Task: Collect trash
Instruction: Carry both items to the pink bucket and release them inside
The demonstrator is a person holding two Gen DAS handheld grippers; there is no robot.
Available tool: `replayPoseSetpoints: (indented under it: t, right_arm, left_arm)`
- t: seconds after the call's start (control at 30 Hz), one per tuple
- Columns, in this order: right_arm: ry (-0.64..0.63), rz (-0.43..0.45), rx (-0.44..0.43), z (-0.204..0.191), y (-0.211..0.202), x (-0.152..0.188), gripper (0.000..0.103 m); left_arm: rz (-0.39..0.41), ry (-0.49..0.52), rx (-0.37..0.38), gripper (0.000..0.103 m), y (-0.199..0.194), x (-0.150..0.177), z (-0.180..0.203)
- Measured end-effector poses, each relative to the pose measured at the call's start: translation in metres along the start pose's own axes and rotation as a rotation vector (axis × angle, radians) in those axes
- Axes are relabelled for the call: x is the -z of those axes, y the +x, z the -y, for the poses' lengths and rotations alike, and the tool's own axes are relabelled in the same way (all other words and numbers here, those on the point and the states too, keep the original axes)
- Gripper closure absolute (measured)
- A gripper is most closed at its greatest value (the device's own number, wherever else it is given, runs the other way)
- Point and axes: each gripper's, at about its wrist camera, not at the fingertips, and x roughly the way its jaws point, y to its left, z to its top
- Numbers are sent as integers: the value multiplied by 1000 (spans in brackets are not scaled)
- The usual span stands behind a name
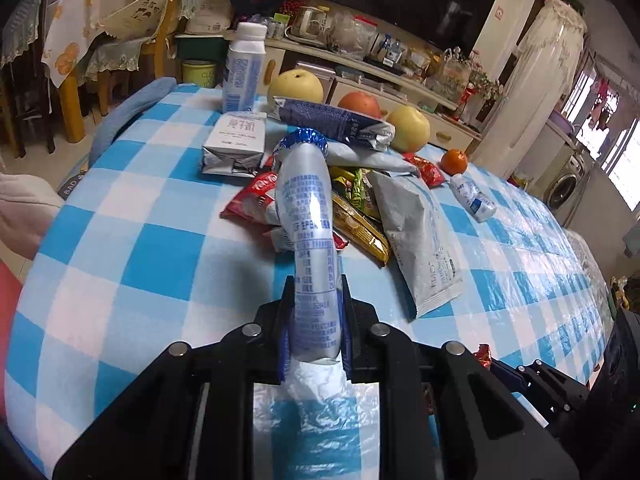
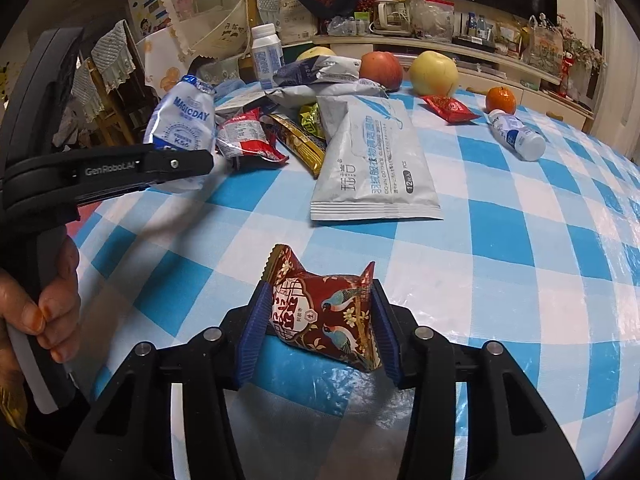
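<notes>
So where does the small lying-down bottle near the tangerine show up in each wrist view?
Left wrist: the small bottle lies right of centre, just below the tangerine, on the checked tablecloth.
Right wrist: upper right, the same bottle lies just below the tangerine.
Shared landmark: the grey wipes pouch, left of the bottle in both.

Home living room: television (image 1: pixel 400 0), washing machine (image 1: pixel 562 188).

Left claw (image 1: pixel 316 312) clamped tight, held aloft — right claw (image 2: pixel 318 312) likewise pinched (both loaded), lower.
</notes>
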Motion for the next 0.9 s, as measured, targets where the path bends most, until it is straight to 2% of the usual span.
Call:
replayPoseSetpoints:
  t: [0.27, 0.43, 0.57, 0.73, 0.9]
  right_arm:
    - [-18, 41, -62, -15, -16, -5, 56]
    - [-37, 83, -112, -39, -29, -19, 56]
    - [-90, 109, -184, -82, -34, -36, 56]
    - [-188, 127, -322, -163, -29, -66, 56]
    - [-296, 135, -418, -243, -8, -92, 56]
  left_arm:
    - [72, -50, -33, 82, -37, -6, -27]
    - [134, -113, -94, 82, -68, -14, -58]
    - [179, -182, -167, 82, -91, -22, -93]
    - [239, -298, -281, 82, -125, -25, -145]
    - [286, -420, -390, 82, -157, -22, -197]
